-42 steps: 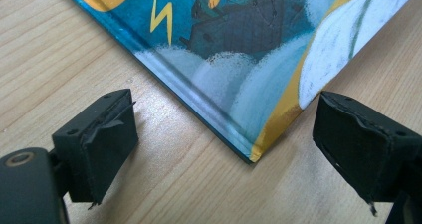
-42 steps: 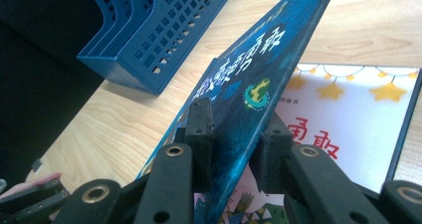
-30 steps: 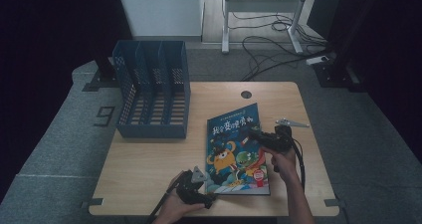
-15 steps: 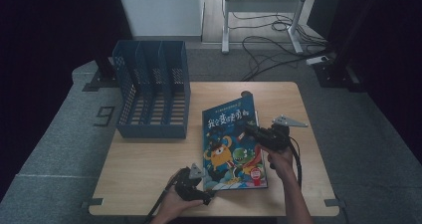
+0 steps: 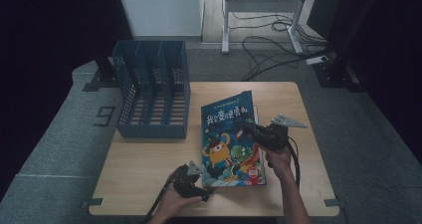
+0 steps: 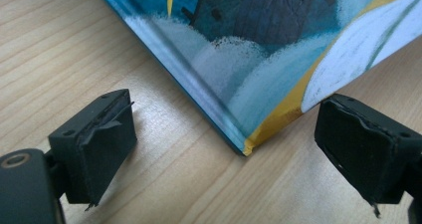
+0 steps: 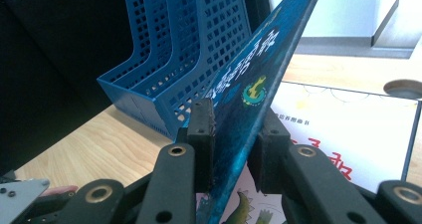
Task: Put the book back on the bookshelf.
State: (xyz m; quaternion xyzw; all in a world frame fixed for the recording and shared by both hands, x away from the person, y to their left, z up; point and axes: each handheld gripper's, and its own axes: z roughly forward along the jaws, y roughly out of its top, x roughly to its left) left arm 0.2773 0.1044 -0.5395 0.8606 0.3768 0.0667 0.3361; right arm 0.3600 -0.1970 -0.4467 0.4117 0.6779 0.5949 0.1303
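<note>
Your right gripper [image 5: 250,128] has tipped the book cover [image 7: 249,84] steeper than before, jaws clamped on its edge. Your left gripper [image 6: 224,149] rests low, jaws wide apart at the book [image 5: 230,139]'s near corner.

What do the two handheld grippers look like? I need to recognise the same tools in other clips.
Both are black, pistol-like tools. The left gripper and the right gripper each carry a grey three-cornered plate on top and trail a black cable. Their fingers are blocky black pads on bolted black links. Forearms are bare, no sleeves visible.

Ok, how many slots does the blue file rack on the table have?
3, side by side in the file rack: left slot, middle slot, right slot. All look empty, though their walls may hide something low.
</note>
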